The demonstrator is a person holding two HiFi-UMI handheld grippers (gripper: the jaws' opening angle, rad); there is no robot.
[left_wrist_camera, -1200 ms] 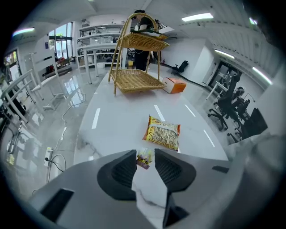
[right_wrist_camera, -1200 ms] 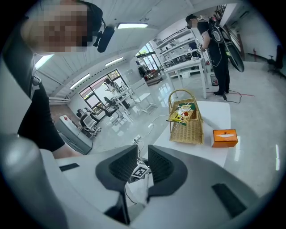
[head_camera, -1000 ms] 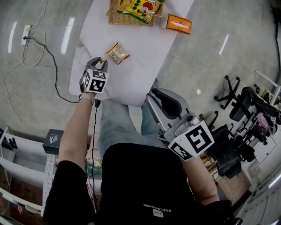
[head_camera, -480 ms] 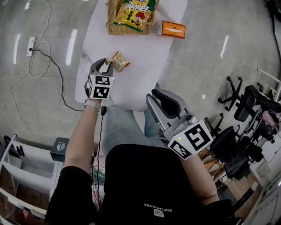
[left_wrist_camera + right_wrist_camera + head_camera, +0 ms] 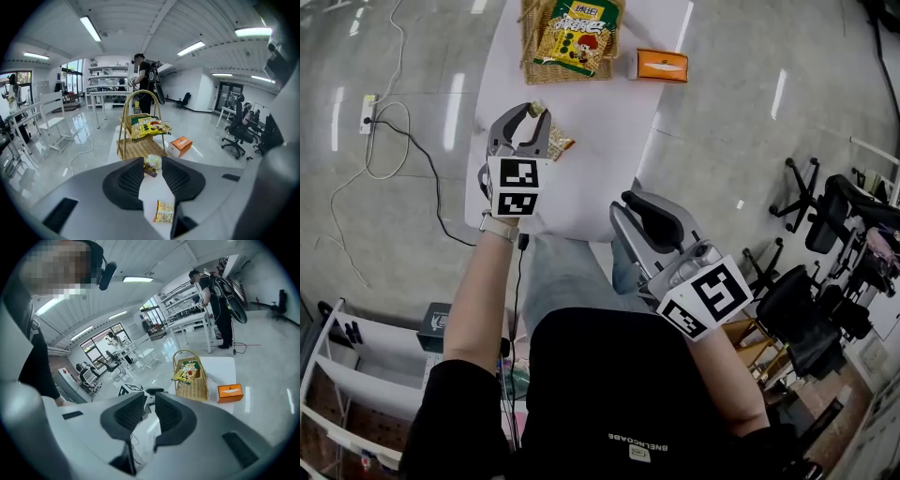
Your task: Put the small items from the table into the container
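Left hand-held gripper (image 5: pixel 153 165): small snack (image 5: pixel 151 162) half-hidden

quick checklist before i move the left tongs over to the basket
1. Grip: left tongs shut on the small wrapped item: ok.
2. Way to the basket: straight ahead, nothing between: ok.
3. Room in the basket: snack bag lies across its top: cannot tell.
4. Right tongs: nothing between them, held back by the body: ok.
5. Table emptied of small items: snack packet lies on it: not ok.
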